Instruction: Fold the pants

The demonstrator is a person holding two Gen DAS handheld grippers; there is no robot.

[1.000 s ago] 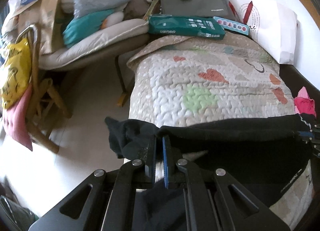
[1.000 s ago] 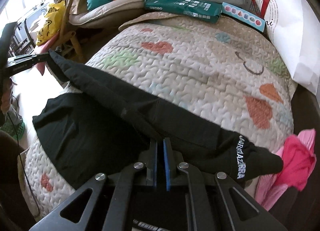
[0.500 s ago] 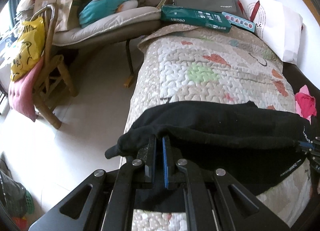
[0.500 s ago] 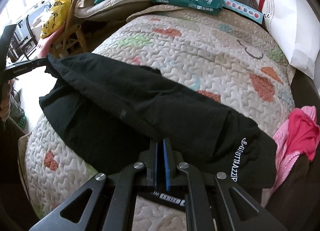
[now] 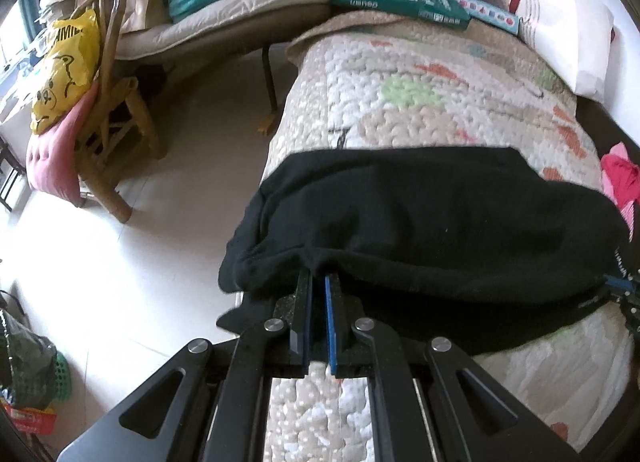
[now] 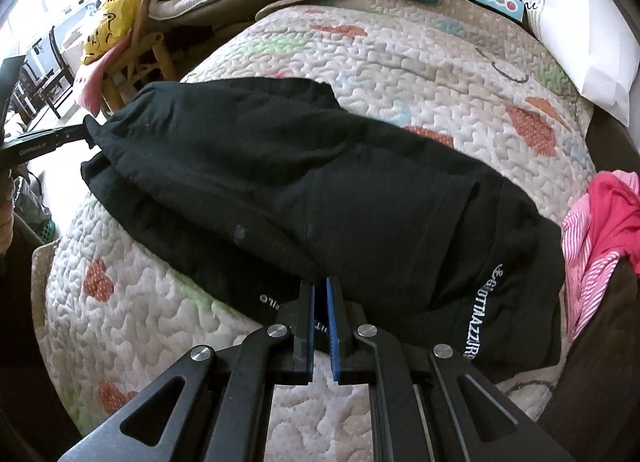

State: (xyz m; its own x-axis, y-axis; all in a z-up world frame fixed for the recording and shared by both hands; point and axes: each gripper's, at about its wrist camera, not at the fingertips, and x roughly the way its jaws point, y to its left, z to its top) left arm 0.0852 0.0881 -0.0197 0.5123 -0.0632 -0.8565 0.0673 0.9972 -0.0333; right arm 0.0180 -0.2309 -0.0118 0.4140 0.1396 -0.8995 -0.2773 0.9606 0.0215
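Holding the soft black cloth pants (image 6: 320,198) on the bumpy quilted bed (image 6: 400,70), my left tongs (image 5: 318,282) and right tongs (image 6: 320,286) both pinch the near edge. One fold looks done; more folds are left.
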